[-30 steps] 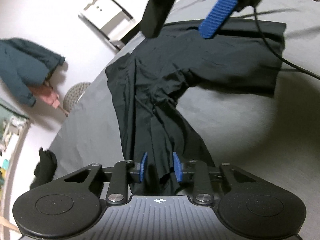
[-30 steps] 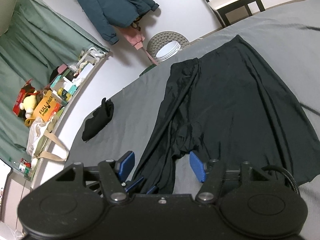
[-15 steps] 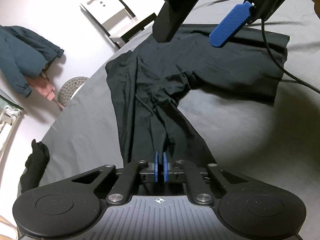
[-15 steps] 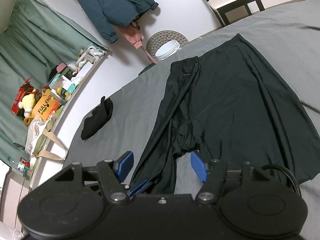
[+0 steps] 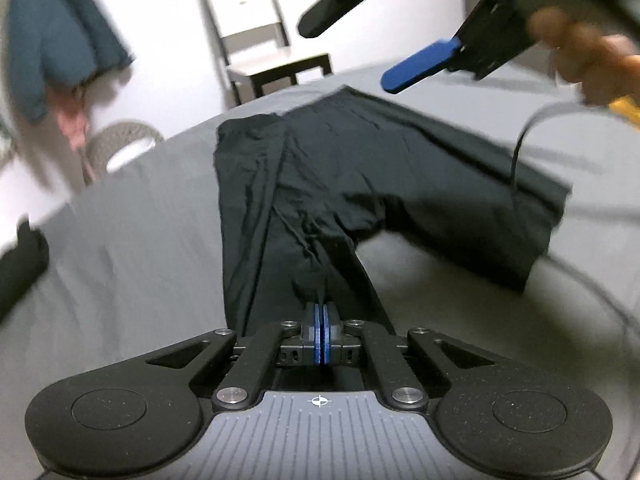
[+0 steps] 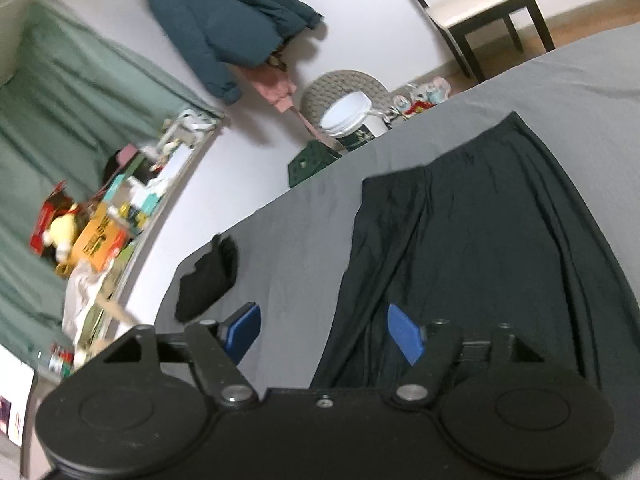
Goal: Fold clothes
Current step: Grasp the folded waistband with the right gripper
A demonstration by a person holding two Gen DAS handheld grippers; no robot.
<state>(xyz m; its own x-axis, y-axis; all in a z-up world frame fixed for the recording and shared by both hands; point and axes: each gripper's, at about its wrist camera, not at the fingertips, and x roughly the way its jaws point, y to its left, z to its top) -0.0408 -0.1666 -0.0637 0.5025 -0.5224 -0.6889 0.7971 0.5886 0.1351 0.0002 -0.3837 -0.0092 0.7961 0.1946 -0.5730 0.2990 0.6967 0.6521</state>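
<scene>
A pair of black trousers (image 5: 360, 184) lies spread on the grey bed sheet (image 5: 132, 240), one leg running toward me, the other off to the right. My left gripper (image 5: 321, 320) is shut on the near leg's cloth, which rises taut to its blue pads. In the left wrist view my right gripper (image 5: 376, 36) hangs open above the far side of the trousers, a hand (image 5: 580, 52) holding it. In the right wrist view the right gripper (image 6: 324, 330) is open above the trousers (image 6: 480, 248), nothing between its fingers.
A small black garment (image 6: 208, 276) lies on the sheet to the left. Beyond the bed stand a chair (image 5: 272, 60), a round stool (image 6: 344, 92) with a white tub, a hanging teal jacket (image 6: 224, 20) and a cluttered shelf (image 6: 112, 216). A black cable (image 5: 516, 152) trails over the right trouser leg.
My left gripper went from open to shut on the near trouser leg and has lifted it. The right gripper has risen and drawn back, still open.
</scene>
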